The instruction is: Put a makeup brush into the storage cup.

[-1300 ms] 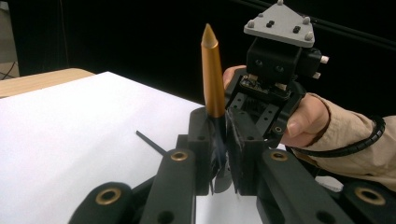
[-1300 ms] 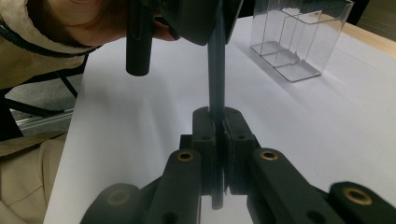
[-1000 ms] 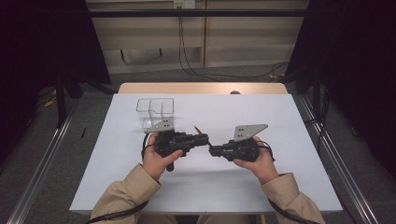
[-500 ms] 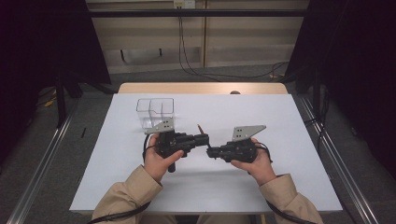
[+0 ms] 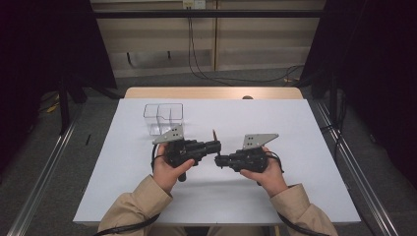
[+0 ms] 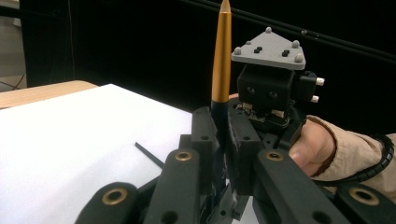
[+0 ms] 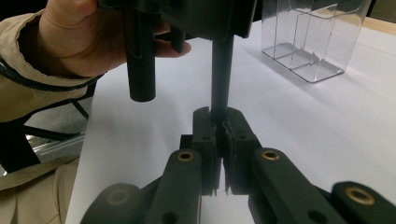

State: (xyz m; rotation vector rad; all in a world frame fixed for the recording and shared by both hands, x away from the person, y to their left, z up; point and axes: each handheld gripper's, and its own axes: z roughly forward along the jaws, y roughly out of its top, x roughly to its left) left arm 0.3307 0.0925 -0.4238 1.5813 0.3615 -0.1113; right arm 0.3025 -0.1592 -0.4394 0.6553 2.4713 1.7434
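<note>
Near the middle of the bench [image 5: 305,128], both tongs meet: left tongs [image 6: 219,135] pinch the gold pen [image 6: 222,56], right tongs [image 7: 219,135] pinch its dark end. Since a second ago, little has shifted, so I judge they're pulling it apart.

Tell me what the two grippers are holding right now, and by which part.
Both hold one pen. The left gripper clamps its dark lower section, just below the orange barrel; the right gripper clamps the dark end beneath that.

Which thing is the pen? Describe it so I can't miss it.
On the white table, look midway between the two grippers, in front of the clear box. The pen stands upright there, pinched in both grippers' jaws; its orange-gold barrel and dark lower end set it apart.
</note>
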